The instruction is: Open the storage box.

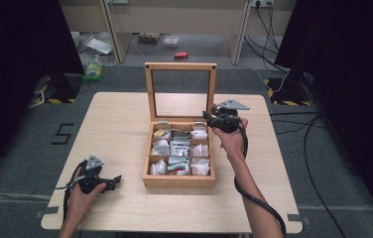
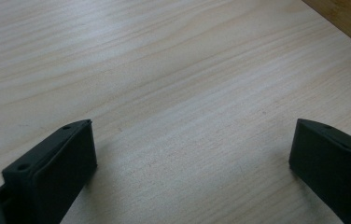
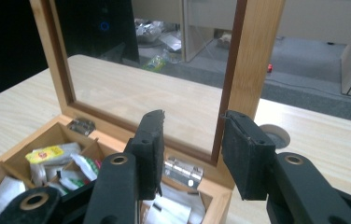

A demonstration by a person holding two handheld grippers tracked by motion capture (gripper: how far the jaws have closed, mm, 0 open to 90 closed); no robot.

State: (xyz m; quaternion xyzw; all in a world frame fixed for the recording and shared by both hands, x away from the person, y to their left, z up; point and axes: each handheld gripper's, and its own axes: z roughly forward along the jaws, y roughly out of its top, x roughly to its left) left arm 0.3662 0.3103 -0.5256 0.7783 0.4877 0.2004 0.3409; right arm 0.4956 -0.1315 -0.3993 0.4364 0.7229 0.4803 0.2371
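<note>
Right claw [image 3: 190, 156] half spread, straddling lid [image 1: 180, 90] frame's 3 o'clock post, pads apparently clear. Left claw [image 2: 190, 163] spread wide, parked on worktop [image 1: 120, 124] at box's [image 1: 178, 179] 8 o'clock.

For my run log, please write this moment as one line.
lid: upright | right hand-held gripper: open astride lid's side rail | left hand-held gripper: open, over table | wooden box: packets inside

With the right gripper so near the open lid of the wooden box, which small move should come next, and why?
Probably ease the right gripper clear of the lid. Its fingers stand apart on either side of the lid's right frame edge without pressing it, and the lid stands upright on its own. The left gripper rests open on the table.
</note>
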